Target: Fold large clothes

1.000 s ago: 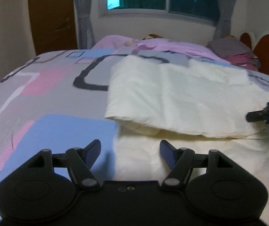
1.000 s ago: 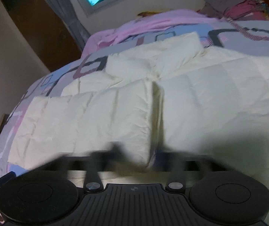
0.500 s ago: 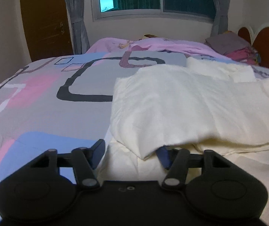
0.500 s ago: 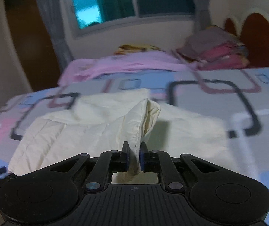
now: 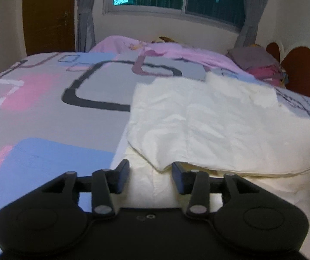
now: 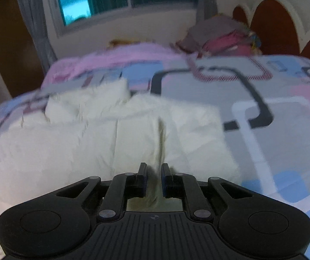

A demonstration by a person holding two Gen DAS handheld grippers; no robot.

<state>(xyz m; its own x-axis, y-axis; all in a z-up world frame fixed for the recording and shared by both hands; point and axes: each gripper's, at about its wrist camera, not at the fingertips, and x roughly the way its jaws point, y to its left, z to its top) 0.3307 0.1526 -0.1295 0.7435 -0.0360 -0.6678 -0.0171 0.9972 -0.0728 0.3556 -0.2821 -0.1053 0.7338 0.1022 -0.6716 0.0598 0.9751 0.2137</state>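
The right gripper (image 6: 154,178) is pinching a fold of the cream padded jacket (image 5: 220,125), now laid back flat mid-bed after being lifted a moment ago, while the left gripper (image 5: 150,173) is sitting spread, so that fold's basically landing.

A cream quilted garment (image 5: 220,125) lies folded over itself, crumpled, on the patterned bedspread (image 5: 46,108).

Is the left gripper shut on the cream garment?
No: the left gripper stands wide open, and a corner of the cream garment lies loose between its fingers.
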